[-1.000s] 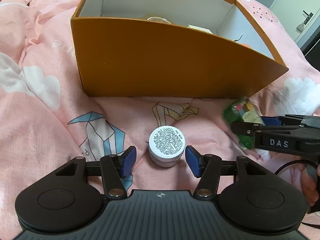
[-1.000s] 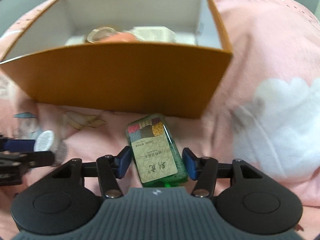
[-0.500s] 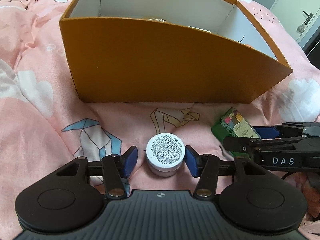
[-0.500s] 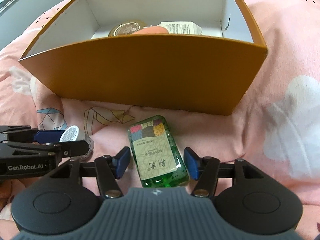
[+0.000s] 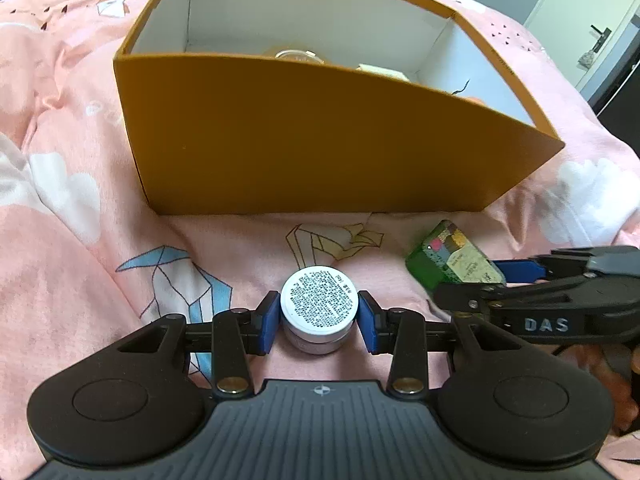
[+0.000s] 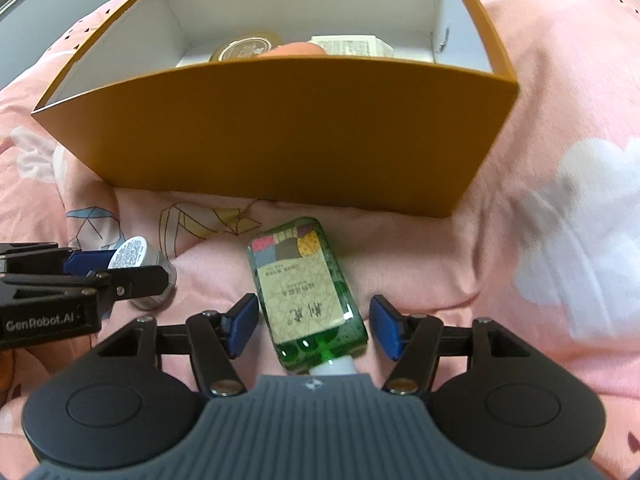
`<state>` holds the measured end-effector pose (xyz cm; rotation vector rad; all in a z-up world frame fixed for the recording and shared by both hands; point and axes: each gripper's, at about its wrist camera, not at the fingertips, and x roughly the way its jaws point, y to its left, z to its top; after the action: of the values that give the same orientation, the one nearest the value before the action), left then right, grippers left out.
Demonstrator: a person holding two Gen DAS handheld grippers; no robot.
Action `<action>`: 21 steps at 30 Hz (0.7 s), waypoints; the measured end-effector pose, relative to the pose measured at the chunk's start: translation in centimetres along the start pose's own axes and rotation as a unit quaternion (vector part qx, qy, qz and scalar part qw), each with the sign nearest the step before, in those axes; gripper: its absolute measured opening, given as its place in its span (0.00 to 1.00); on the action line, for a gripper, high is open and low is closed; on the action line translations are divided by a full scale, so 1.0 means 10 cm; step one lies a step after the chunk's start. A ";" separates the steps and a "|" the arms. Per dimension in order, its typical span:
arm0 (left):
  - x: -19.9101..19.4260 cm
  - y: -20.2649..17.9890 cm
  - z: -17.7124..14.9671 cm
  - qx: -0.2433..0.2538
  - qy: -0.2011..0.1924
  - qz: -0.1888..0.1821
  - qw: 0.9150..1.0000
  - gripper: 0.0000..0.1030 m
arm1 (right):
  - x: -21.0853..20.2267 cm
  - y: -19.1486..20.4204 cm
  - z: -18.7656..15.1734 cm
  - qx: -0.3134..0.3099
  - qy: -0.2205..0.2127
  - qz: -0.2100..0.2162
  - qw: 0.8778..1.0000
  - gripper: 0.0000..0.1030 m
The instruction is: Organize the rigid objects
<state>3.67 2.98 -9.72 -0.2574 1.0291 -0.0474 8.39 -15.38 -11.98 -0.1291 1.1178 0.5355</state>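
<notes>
On a pink bedspread (image 5: 60,264) printed with white clouds and origami-style animals, two small containers are seen lying just in front of one open orange cardboard box (image 5: 320,152) with a white interior. The first is a small round jar (image 5: 318,308), pale and squat, with a white lid covered in fine black print; it sits upright between the blue pads (image 5: 269,322) of the left gripper (image 5: 319,322), whose jaws are closing, with the pads at or almost at the jar's sides, so a firm grasp cannot be confirmed. The second is a flat green translucent bottle (image 6: 306,294) with a cream label, a patchwork pattern near its far end and a white cap nearest the camera; it lies on its back, angled slightly, between the pads of the right gripper (image 6: 312,330), which is held apart from it, with clear gaps on both sides. The two grippers are placed side by side, close together, each visible at the edge of the other's view. Inside the box, three items are partly visible over the near wall: a round gold-lidded tin (image 6: 246,48), an orange rounded object (image 6: 298,50) and a white printed packet (image 6: 350,45). The tall near wall of the box stands between both containers and the box interior. A door with a handle (image 5: 598,34) is seen in the far right corner.
</notes>
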 end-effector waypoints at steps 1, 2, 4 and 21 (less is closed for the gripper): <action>-0.01 0.00 0.00 0.001 -0.002 0.000 1.000 0.45 | 0.00 0.01 0.01 -0.002 0.001 0.001 1.000 0.60; -0.03 0.00 0.00 0.003 -0.004 0.000 1.000 0.45 | 0.01 0.02 0.03 -0.006 0.002 0.000 1.000 0.55; -0.06 -0.02 0.00 0.008 -0.007 0.000 1.000 0.45 | 0.01 0.05 0.05 -0.015 0.004 -0.006 1.000 0.53; -0.71 -0.27 0.16 0.061 -0.089 -0.036 0.993 0.45 | -0.82 0.12 0.17 -0.043 -0.099 -0.037 0.993 0.44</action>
<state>1.62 1.81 -2.34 -0.1834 0.8352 -0.1504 6.51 -16.53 -3.85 -0.1873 0.8936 0.5175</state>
